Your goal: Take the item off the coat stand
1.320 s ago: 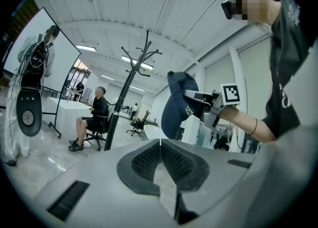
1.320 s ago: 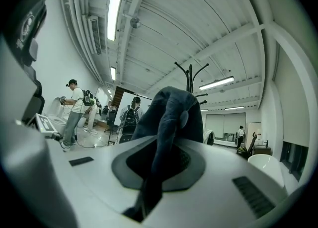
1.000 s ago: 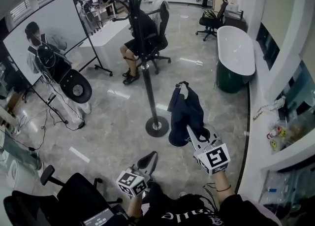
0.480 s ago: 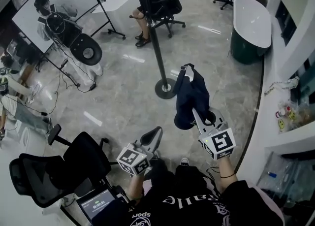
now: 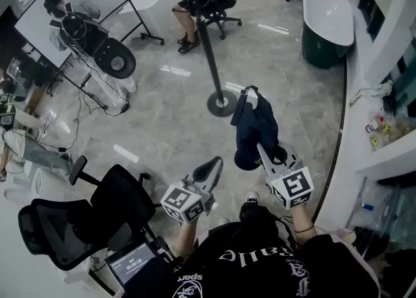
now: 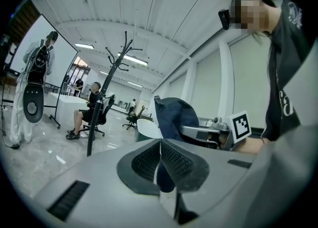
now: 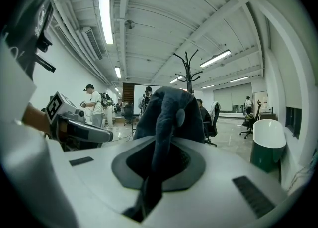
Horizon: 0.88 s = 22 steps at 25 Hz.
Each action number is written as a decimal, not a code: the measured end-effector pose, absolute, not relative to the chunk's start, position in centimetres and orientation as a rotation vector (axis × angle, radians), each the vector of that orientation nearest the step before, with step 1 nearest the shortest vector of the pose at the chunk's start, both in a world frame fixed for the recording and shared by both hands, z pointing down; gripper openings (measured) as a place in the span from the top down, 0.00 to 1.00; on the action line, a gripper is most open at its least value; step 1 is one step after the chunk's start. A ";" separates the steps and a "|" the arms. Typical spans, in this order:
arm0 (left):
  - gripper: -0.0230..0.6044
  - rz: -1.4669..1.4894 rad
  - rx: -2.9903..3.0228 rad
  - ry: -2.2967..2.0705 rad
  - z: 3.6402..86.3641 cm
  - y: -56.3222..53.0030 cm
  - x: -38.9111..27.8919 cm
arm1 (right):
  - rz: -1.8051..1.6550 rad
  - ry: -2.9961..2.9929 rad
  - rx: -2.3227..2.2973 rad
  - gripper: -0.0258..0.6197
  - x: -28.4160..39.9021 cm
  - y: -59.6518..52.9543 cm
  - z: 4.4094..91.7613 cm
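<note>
Thing to take: the dark blue jacket (image 5: 253, 128) is off the coat stand (image 5: 209, 56); it is up in the air just beside the stand's round foot, on the side nearer the person with the tools
Right tool (image 5: 262, 152): squeezed tight on a fold of the jacket's cloth; the rest of the jacket is bunched over the tip and droops down
Left tool (image 5: 216, 161): its two jaws are pressed together with nothing in them; it is low and farther from the coat stand than the jacket is
Coat stand: it stands straight up on the shiny floor (image 5: 162, 121); the hooks I can see at its top are bare
Step now: I think the taking-off part is done, because the jacket hangs from the tool and does not touch the stand
Next move: I guess the jacket gets carried farther from the coat stand or put down somewhere; the right tool must keep its tight squeeze, and the free left tool could help hold the loose cloth
Watch out: only a small bit of cloth is pinched, so the jacket could slip and drop to the floor near the stand's foot
</note>
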<state>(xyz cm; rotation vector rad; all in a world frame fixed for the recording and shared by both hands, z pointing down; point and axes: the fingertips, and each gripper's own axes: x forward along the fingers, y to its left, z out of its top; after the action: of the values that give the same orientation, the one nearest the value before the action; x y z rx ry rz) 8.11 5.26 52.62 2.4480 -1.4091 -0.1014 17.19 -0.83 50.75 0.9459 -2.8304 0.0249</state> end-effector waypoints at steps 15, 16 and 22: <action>0.96 -0.076 2.483 -1.348 52.7 18.1 0.9 | 0.194 -2.796 1.003 0.91 9.8 13.5 53.1; 0.96 -0.079 2.487 -1.346 52.5 18.2 0.7 | 0.198 -2.797 1.008 0.91 9.7 13.7 53.0; 0.96 -0.101 2.514 -1.321 51.5 18.1 0.7 | 0.197 -2.786 1.031 0.91 9.6 14.3 52.5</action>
<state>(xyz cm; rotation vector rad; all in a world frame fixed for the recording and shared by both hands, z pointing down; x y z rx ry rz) 0.69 18.09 51.46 2.5139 -1.3205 -0.1007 9.60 14.28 52.50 1.0313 -2.7859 0.1973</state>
